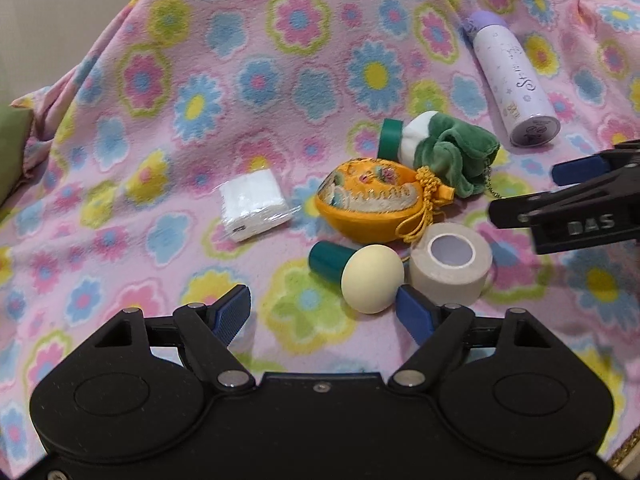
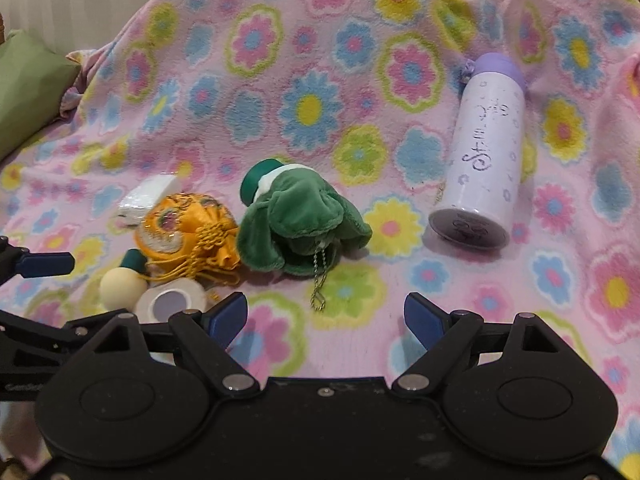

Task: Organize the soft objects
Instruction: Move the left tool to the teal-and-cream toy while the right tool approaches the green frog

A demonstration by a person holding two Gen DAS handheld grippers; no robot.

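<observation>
Left wrist: left gripper (image 1: 323, 309) wide open, empty, low over floral blanket (image 1: 160, 80). Cream ball (image 1: 373, 278) with teal handle sits by its right finger, touching tape roll (image 1: 451, 264). Orange pouch (image 1: 370, 200) behind, green plush (image 1: 452, 156) beyond it, tissue pack (image 1: 254, 205) to the left.

Right wrist: right gripper (image 2: 326, 316) wide open, empty. Green plush (image 2: 298, 226) ahead, centre; lavender bottle (image 2: 484, 160) lying well to the right
</observation>
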